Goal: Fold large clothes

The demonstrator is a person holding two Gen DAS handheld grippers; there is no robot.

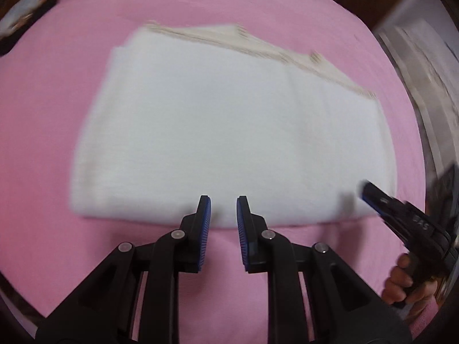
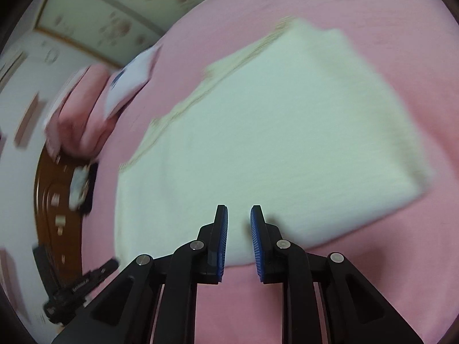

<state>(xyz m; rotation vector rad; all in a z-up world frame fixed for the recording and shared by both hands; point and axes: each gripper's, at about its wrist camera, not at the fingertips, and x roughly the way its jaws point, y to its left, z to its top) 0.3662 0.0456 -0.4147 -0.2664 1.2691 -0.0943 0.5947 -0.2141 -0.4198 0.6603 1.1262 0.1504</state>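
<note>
The folded white garment [image 1: 229, 132] lies on the pink bed [image 1: 51, 109] (edges blurred, seemingly layered); both hand-held grippers, left [image 1: 223, 209] and right [image 2: 239, 218], narrowly parted, empty.

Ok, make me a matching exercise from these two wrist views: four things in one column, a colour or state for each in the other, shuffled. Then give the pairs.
Things:
1. folded cloth
2. bed sheet
3. left gripper
4. right gripper's pads

Colour or state:
A. blue, ribbed
B. plain pink, spread under everything
C. white, lying flat in a folded rectangle with a beige trim along its far edge
D. jaws slightly apart, nothing between them, over the cloth's near edge

Pairs: 1-C, 2-B, 3-D, 4-A
</note>
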